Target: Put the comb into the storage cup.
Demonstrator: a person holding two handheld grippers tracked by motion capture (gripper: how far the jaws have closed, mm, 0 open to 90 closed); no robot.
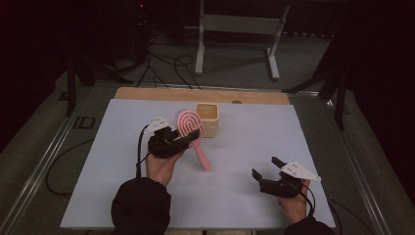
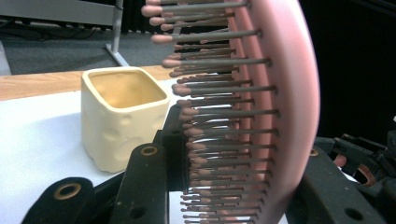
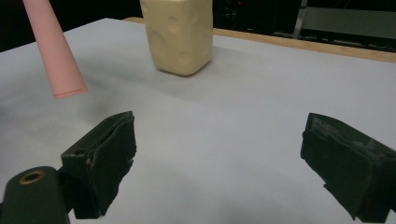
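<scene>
While the grey mat spreads across the table, the cream cup stands at its far middle, the left gripper clamps the pink hairbrush just left of it, and the right gripper gapes wide near the right.

A table is seen from above, covered over most of its top by a pale grey-white sheet; a strip of bare light wood is left uncovered along the far edge. The table is framed at its left and right sides by metal rails. A cream, square-sided cup with dimpled walls is stood upright on the sheet, near the far edge and about midway across, its open mouth facing up. In the right gripper view the cup is shown resting flat on the sheet, with the wooden strip just behind it.
</scene>
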